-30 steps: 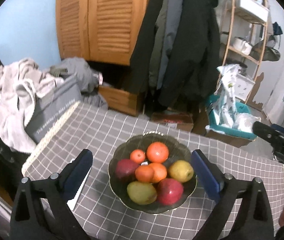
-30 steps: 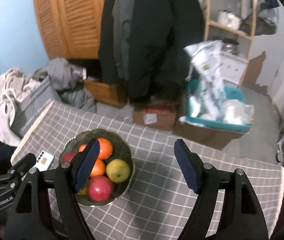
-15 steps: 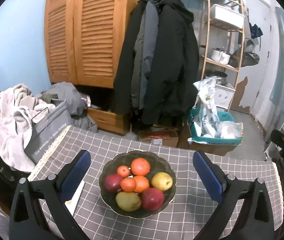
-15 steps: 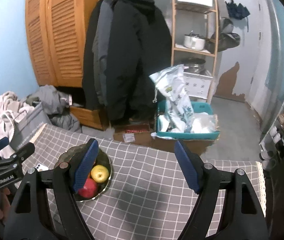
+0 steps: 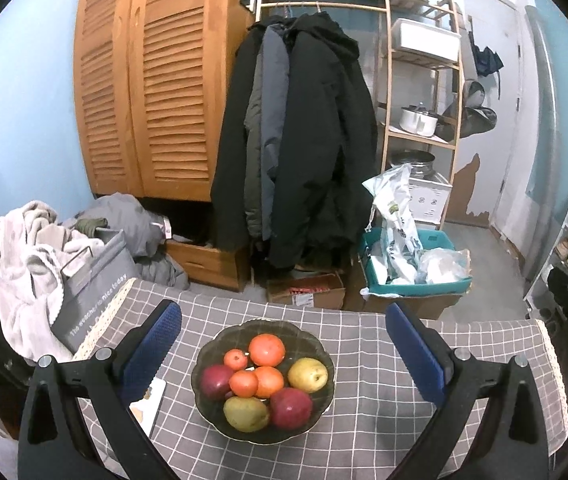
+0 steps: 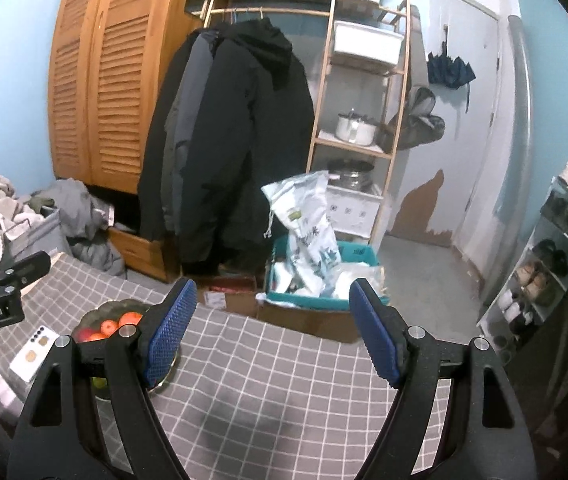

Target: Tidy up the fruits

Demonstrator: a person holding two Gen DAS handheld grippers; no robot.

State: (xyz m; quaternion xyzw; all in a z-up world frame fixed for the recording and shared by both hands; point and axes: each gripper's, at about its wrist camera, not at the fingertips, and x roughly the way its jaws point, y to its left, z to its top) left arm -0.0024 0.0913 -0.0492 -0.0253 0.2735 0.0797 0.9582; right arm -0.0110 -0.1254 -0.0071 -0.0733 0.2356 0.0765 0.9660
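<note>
A dark glass bowl sits on the grey checked tablecloth, holding several fruits: oranges, red apples and yellow-green pears. My left gripper hovers above and in front of the bowl, open, nothing between its blue pads. My right gripper is open too, over bare cloth to the right of the bowl, whose fruit is partly hidden behind its left finger.
A white phone lies on the cloth left of the bowl. Beyond the table's far edge are a cardboard box, a teal bin with bags, hanging coats, a wooden shelf and a laundry pile.
Both grippers have pulled back and risen from the bowl, so more of the room shows. The right gripper's view has swung right, leaving the bowl at its left. Fruits have not moved.
</note>
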